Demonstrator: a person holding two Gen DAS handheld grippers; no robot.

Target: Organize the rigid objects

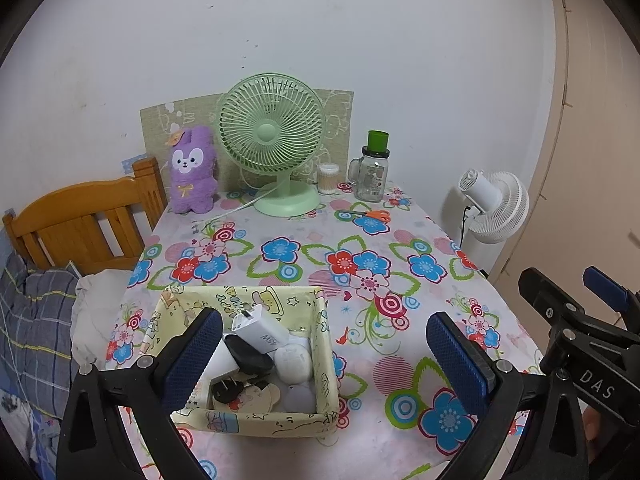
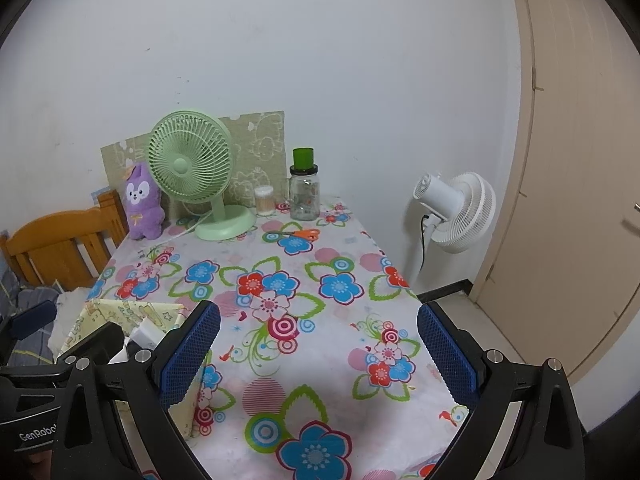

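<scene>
A yellow cartoon-print box stands near the table's front left, with its corner also showing in the right wrist view. Inside lie a white charger, a black plug, white round cases and other small items. My left gripper is open, its left finger over the box's left side, its right finger over bare cloth. My right gripper is open and empty above the flowered tablecloth, to the right of the box. Orange-handled scissors lie far back on the table.
At the table's back stand a green desk fan, a purple plush rabbit, a cotton-swab jar and a glass jar with a green cap. A wooden headboard and bedding lie left; a white floor fan and a door stand right.
</scene>
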